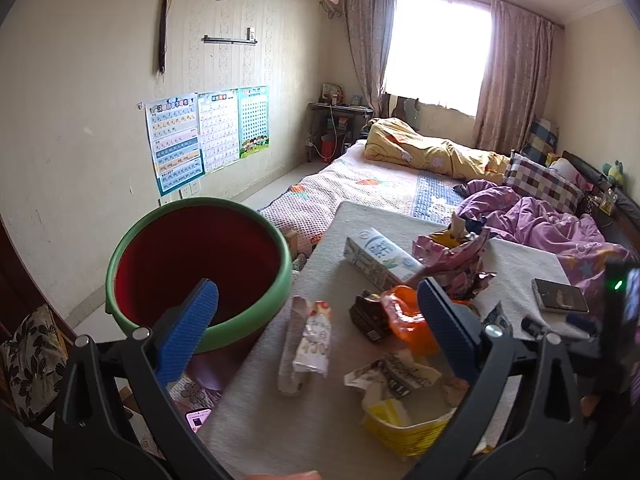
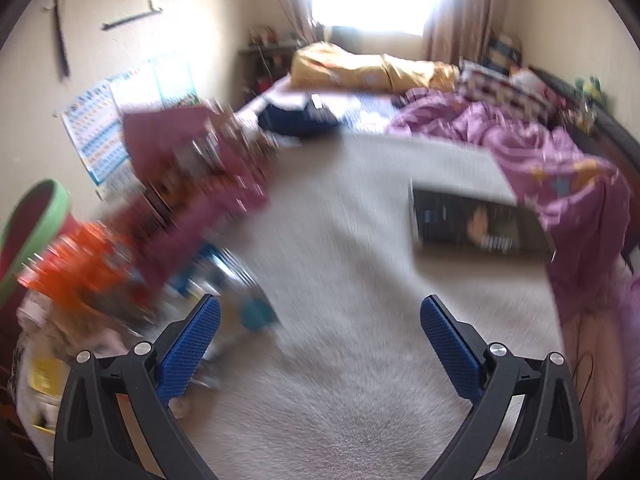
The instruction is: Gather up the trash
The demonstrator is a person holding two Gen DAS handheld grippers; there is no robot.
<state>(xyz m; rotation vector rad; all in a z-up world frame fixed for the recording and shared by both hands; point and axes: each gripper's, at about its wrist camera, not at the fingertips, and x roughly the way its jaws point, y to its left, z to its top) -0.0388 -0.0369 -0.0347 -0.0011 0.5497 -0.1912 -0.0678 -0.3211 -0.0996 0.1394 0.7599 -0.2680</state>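
A red bin with a green rim (image 1: pixel 200 268) stands left of a white towel-covered surface (image 1: pixel 304 412). Trash lies on it: a milk carton (image 1: pixel 378 258), a crumpled pink wrapper (image 1: pixel 456 258), an orange bag (image 1: pixel 404 316), a small dark box (image 1: pixel 368 316), a white wrapper (image 1: pixel 308 344), a torn paper wrapper (image 1: pixel 396 376) and a yellow cup (image 1: pixel 404 428). My left gripper (image 1: pixel 318 312) hovers open above the white wrapper. My right gripper (image 2: pixel 320 332) is open over bare towel (image 2: pixel 352 380); its view is blurred. The pink wrapper (image 2: pixel 200 184), orange bag (image 2: pixel 84 272) and bin (image 2: pixel 36 224) lie to its left.
A phone (image 1: pixel 560 296) lies on the towel's right side, seen close as the phone (image 2: pixel 480 224) in the right wrist view. A purple quilt (image 1: pixel 540 220) lies beyond, a yellow quilt (image 1: pixel 432 152) by the window. Another phone (image 1: pixel 198 418) lies at the towel's left edge.
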